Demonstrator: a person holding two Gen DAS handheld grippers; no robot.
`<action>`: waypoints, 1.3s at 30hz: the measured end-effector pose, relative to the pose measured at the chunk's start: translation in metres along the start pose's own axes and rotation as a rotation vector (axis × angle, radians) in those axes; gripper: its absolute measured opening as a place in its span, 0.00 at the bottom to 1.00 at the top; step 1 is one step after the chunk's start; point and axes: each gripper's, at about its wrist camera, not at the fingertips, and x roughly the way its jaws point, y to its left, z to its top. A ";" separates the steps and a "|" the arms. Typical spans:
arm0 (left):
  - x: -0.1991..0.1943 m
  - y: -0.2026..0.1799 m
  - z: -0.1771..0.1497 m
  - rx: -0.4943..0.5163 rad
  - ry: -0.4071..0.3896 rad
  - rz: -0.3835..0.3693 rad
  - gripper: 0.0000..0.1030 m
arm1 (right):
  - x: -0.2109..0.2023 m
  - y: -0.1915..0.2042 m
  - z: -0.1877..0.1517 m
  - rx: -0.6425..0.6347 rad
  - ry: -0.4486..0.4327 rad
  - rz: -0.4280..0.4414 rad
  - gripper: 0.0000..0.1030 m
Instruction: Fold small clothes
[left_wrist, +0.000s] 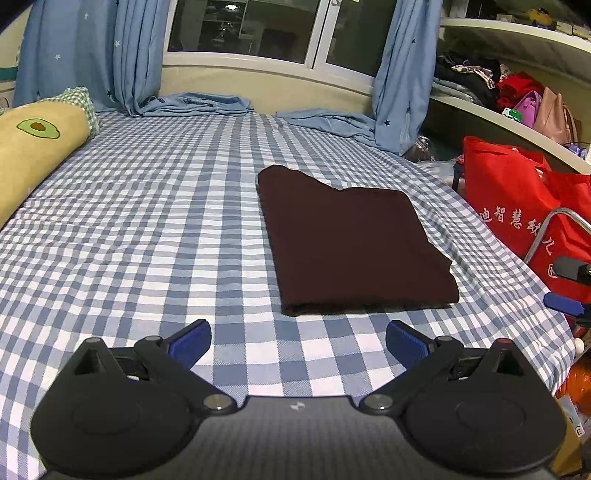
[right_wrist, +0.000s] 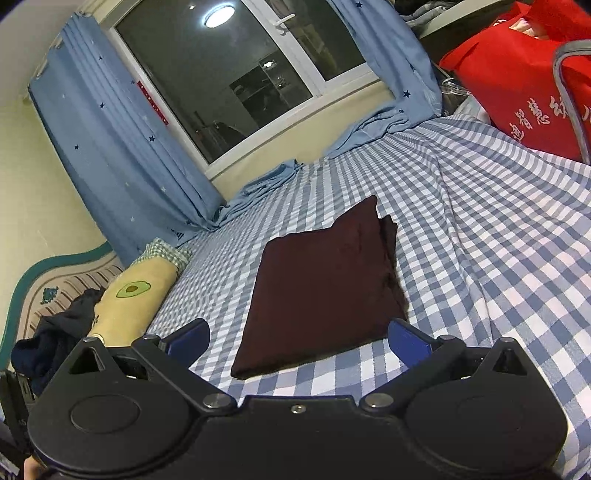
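Both tongs hang spread wide with nothing in them, left gripper (left_wrist: 298, 341) and right gripper (right_wrist: 299, 343) just short of the folded dark cloth (left_wrist: 351, 240), lying flat on the checked bed (left_wrist: 147, 221), long axis running toward the window (left_wrist: 258, 29).

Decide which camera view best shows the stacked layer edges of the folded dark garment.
The right wrist view: the folded dark garment shows its stacked layer edges along the far right side. The left wrist view shows the garment flatter, with only the near fold visible.
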 end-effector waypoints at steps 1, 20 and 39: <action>0.004 0.000 0.002 -0.002 0.000 -0.017 1.00 | 0.003 -0.002 0.001 0.002 0.006 0.001 0.99; 0.232 0.103 0.049 -0.472 0.174 -0.453 0.99 | 0.238 -0.131 0.108 0.167 0.364 0.174 0.99; 0.267 0.078 0.074 -0.447 0.114 -0.469 0.35 | 0.346 -0.120 0.128 0.069 0.482 0.218 0.47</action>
